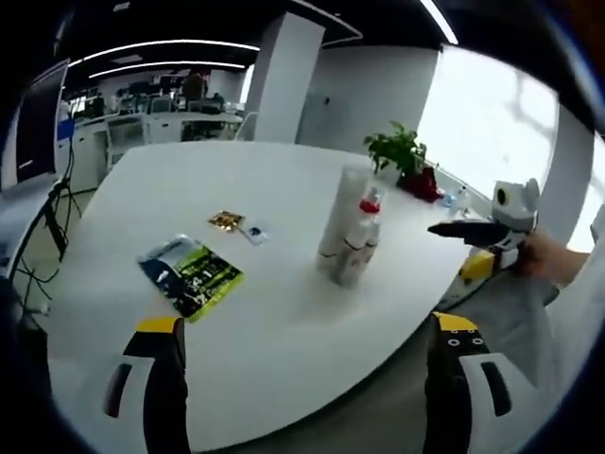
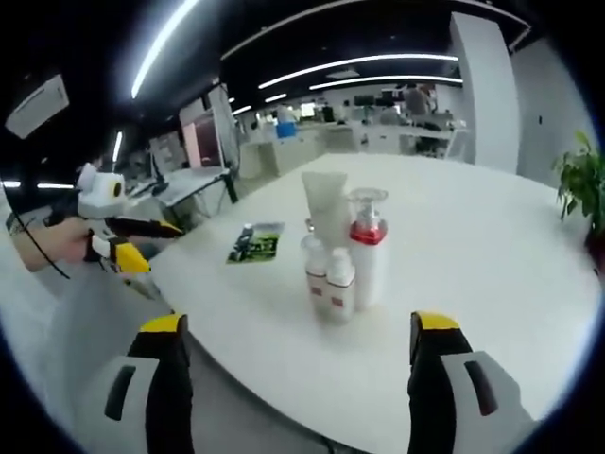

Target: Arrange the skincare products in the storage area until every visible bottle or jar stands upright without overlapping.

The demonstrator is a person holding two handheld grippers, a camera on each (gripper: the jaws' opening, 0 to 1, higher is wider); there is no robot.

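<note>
Jaws of the left gripper [image 1: 307, 378] and right gripper [image 2: 302, 378] stand wide apart, holding nothing. Beyond them the skincare bottles [image 2: 338, 251] stand upright, clustered touching on the white table [image 2: 492, 284], a green packet [image 1: 191, 275] lying apart.

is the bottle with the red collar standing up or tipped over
Upright. The red-collared bottle stands on its base on the white table, clear cap on top, close beside the tall white tube.

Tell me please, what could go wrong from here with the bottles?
The bottles stand tightly clustered, so a jaw pushed between them could likely topple one against the others. The cluster sits fairly near the table edge facing the right gripper, so a knocked bottle might roll off. Both grippers are open and holding nothing.
</note>
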